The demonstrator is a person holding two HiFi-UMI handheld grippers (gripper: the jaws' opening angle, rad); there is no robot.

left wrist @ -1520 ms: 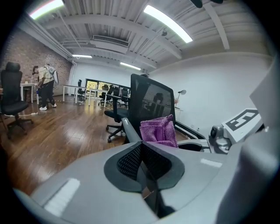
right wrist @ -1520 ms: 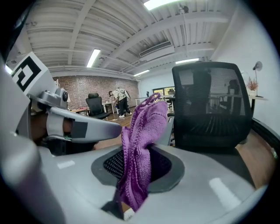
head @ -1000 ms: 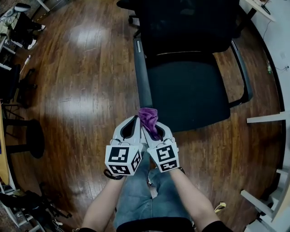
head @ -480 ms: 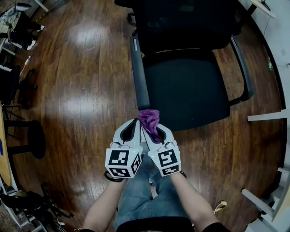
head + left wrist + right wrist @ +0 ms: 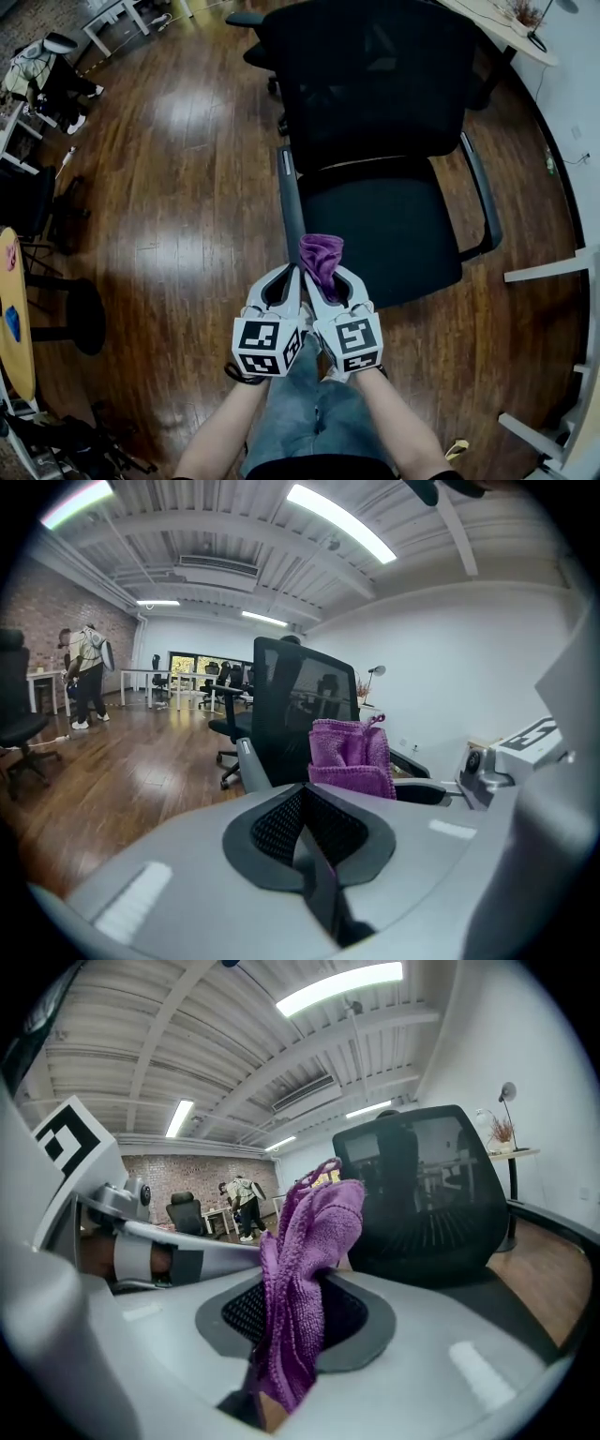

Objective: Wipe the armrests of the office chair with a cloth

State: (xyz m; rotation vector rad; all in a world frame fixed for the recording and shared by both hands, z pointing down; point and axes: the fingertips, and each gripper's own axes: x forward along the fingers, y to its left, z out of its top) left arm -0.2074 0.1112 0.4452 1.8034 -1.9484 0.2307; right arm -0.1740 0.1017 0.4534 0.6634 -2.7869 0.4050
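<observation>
A black office chair (image 5: 375,122) stands on the wood floor in front of me, with its left armrest (image 5: 290,202) and right armrest (image 5: 480,192) running toward me. My right gripper (image 5: 323,272) is shut on a purple cloth (image 5: 322,255) that sticks up from its jaws, just short of the near end of the left armrest. In the right gripper view the cloth (image 5: 305,1269) hangs folded between the jaws. My left gripper (image 5: 292,274) is shut with nothing in it, pressed side by side against the right one. The cloth (image 5: 352,758) also shows in the left gripper view.
A round black stool base (image 5: 75,314) and a yellow table edge (image 5: 11,309) lie at the left. White desk legs (image 5: 553,267) stand at the right. Another chair (image 5: 246,19) is behind the office chair. People (image 5: 86,672) stand far off by desks.
The view has tilted up, so the chair's backrest shows more. Both grippers have edged slightly right and forward with the cloth, still together.
</observation>
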